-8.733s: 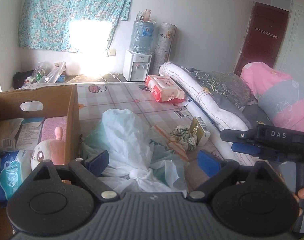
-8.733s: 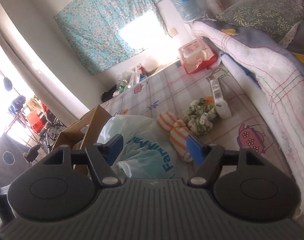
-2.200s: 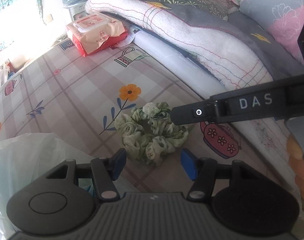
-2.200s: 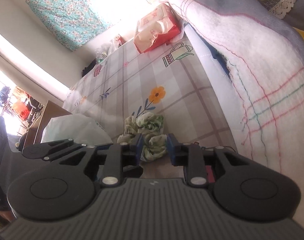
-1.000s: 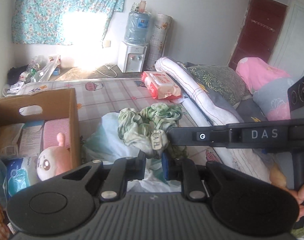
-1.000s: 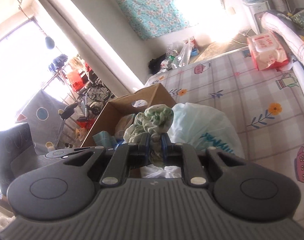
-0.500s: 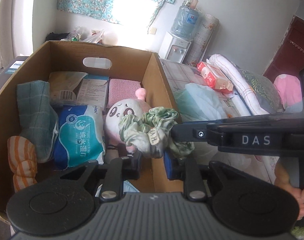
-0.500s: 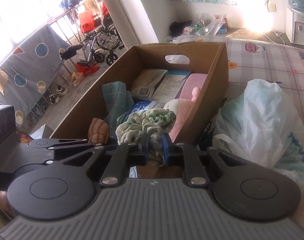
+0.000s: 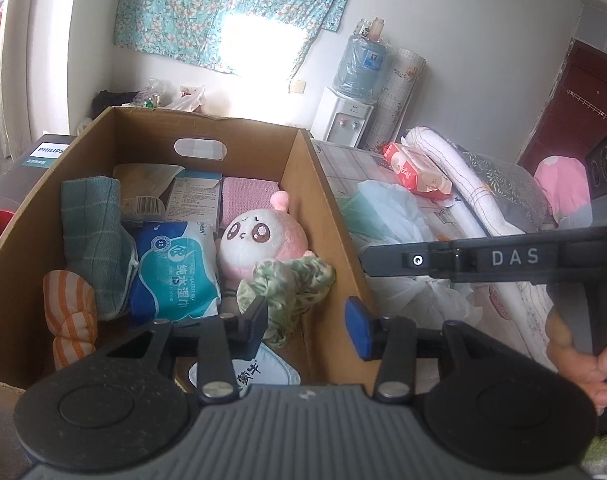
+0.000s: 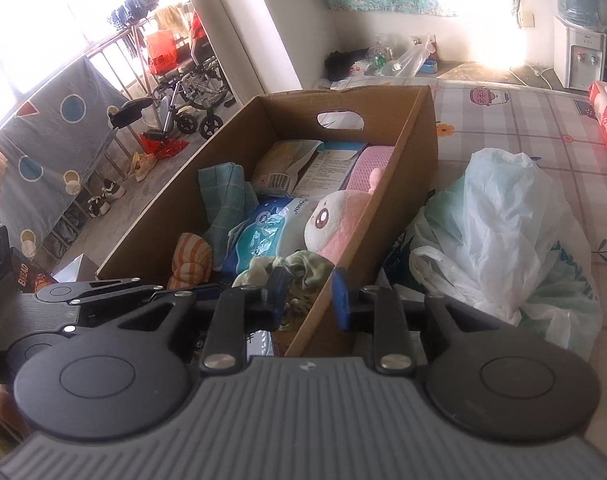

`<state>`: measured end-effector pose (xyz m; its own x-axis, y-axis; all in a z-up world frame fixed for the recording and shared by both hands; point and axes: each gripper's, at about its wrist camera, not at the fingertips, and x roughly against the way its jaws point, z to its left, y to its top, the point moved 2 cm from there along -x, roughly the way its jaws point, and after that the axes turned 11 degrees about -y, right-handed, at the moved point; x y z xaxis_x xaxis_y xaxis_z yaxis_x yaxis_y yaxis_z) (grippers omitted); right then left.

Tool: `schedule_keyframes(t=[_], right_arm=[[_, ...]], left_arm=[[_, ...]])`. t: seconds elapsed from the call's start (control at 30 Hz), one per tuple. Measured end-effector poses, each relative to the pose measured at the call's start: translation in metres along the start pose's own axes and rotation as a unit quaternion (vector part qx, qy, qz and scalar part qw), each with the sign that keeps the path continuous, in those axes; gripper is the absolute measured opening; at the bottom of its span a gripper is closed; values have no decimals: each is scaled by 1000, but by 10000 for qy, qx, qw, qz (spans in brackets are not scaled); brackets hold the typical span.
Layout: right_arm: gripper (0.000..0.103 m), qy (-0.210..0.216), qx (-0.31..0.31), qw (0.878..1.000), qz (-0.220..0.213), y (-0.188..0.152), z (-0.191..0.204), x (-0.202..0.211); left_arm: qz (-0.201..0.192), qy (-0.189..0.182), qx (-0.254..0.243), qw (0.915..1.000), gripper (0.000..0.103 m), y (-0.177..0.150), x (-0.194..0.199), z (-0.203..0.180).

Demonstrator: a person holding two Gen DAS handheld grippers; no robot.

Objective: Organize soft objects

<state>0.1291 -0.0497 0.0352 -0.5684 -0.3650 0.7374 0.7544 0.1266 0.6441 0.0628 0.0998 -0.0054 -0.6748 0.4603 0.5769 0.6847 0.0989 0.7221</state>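
Observation:
A green scrunchie lies inside the cardboard box, by its right wall in front of a pink plush toy. It also shows in the right wrist view. My left gripper is open just above it, its jaws apart and empty. My right gripper is open too, straddling the box's near right wall. The box also holds a wet-wipes pack, a teal cloth and an orange striped sock.
A pale plastic bag sits on the mat right of the box. A red tissue pack and rolled bedding lie beyond. A wheelchair and railing stand far left.
Both grippers have opened and let go of the scrunchie, which has dropped into the box beside the plush toy. Both grippers stay over the box's near right corner.

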Motion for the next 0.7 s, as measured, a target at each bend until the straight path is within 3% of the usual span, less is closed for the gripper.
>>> schedule_keyframes(t=[0.2,0.33,0.4,0.43,0.53,0.57,0.63,0.7], right_arm=[[26,204,-148,9996,-160,-1,3,17],[32,393,-367,9983,-210,-2,6,21],[39,442,-474,9973,-332,-4,8,27],[50,450,-525,9967,-414,-6,9,31],[64,306,-633,9950,-716,-18,9,46],[76,213,-649,9944,-810,-22,9,51],[88,-40,-678,9924,-1026,-34,7,64],[93,-284,-637,9901,-1215,-46,6,75]], left_arm=[[-485,159,69,9987,67,-1,32,-2],[-673,302,198,9971,92,-1,48,-2],[-744,488,197,9958,100,-3,54,-3],[-768,571,186,9952,102,-4,56,-5],[-759,873,156,9932,103,-7,62,-9],[-735,924,128,9929,103,-9,63,-10],[-678,951,87,9931,103,-12,63,-13],[-638,982,49,9931,103,-16,63,-16]])
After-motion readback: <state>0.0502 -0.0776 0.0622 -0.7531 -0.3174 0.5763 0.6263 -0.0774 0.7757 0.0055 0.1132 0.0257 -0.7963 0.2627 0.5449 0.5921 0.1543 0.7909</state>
